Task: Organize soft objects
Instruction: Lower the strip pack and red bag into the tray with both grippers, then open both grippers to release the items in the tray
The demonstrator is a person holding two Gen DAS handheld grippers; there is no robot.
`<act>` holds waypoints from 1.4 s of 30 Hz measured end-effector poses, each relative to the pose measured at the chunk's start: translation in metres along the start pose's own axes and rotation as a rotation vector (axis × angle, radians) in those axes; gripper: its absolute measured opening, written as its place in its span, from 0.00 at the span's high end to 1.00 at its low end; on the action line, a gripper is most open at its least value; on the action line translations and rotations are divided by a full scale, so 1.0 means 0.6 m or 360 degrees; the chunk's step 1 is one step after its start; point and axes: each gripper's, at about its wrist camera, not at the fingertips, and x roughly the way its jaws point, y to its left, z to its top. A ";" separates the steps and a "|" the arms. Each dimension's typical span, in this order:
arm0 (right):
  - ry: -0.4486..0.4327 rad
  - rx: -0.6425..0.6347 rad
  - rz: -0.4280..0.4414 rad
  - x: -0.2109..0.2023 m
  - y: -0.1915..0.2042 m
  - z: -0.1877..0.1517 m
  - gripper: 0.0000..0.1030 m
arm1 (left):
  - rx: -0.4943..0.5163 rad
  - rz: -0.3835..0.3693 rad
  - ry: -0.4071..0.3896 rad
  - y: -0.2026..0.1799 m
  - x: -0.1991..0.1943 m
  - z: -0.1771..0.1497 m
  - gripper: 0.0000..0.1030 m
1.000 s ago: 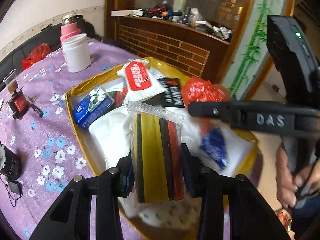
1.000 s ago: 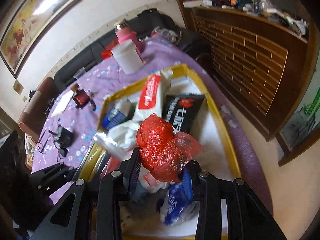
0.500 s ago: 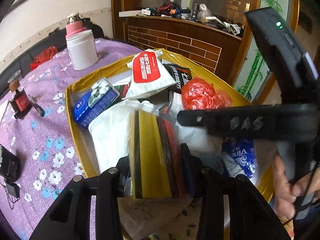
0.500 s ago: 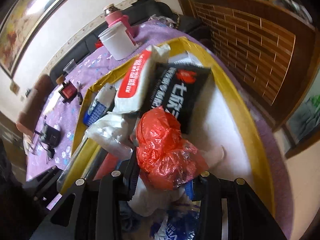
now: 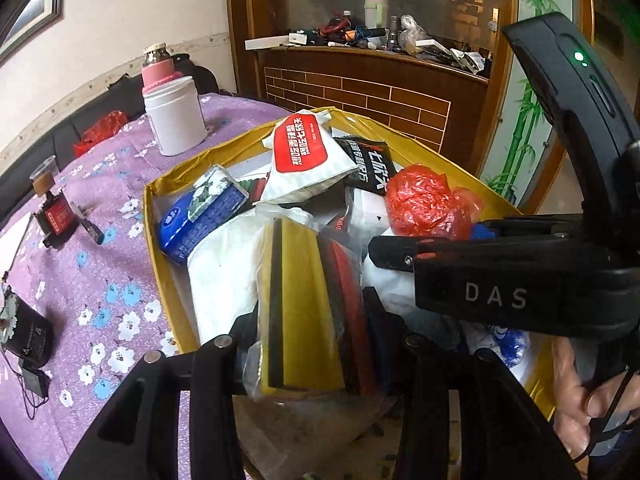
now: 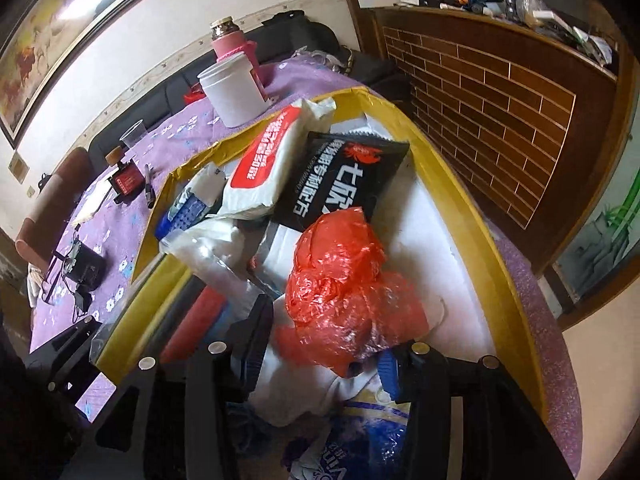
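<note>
My left gripper (image 5: 314, 320) is shut on a clear pack of yellow, black and red sponges (image 5: 304, 300), held upright over the yellow box (image 5: 160, 264), and its jaws are easing open. My right gripper (image 6: 324, 344) is opening around a crumpled red plastic bag (image 6: 340, 280), which rests on the pile inside the box. A gap shows by its left pad. In the left wrist view the right gripper (image 5: 384, 250) reaches in from the right, beside the red bag (image 5: 428, 208). The box also holds a white wipes pack (image 6: 272, 164), a black packet (image 6: 344, 180) and a blue tissue pack (image 5: 200, 216).
The box sits on a purple flowered tablecloth (image 5: 100, 280). A white jar (image 5: 176, 120) and a pink bottle (image 5: 158, 68) stand behind it. Small gadgets (image 5: 56, 216) lie at the left. A brick-patterned counter (image 5: 380, 100) stands close behind. A person's hand (image 5: 592, 392) grips the right tool.
The right gripper sank into the box with the red bag and its jaws widened off the bag. The left gripper kept the sponge pack and tilted slightly.
</note>
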 end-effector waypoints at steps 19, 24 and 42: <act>0.0060 -0.0079 -0.0096 0.005 0.014 0.000 0.22 | 0.0075 0.0099 -0.0039 -0.012 -0.005 -0.005 0.44; 0.0055 -0.0085 -0.0087 -0.007 0.019 0.003 0.21 | 0.0056 0.0068 -0.0058 -0.008 -0.012 -0.004 0.27; -0.0401 0.0053 -0.0097 -0.190 0.023 -0.028 0.17 | -0.0017 -0.0050 -0.0116 0.008 -0.107 0.003 0.16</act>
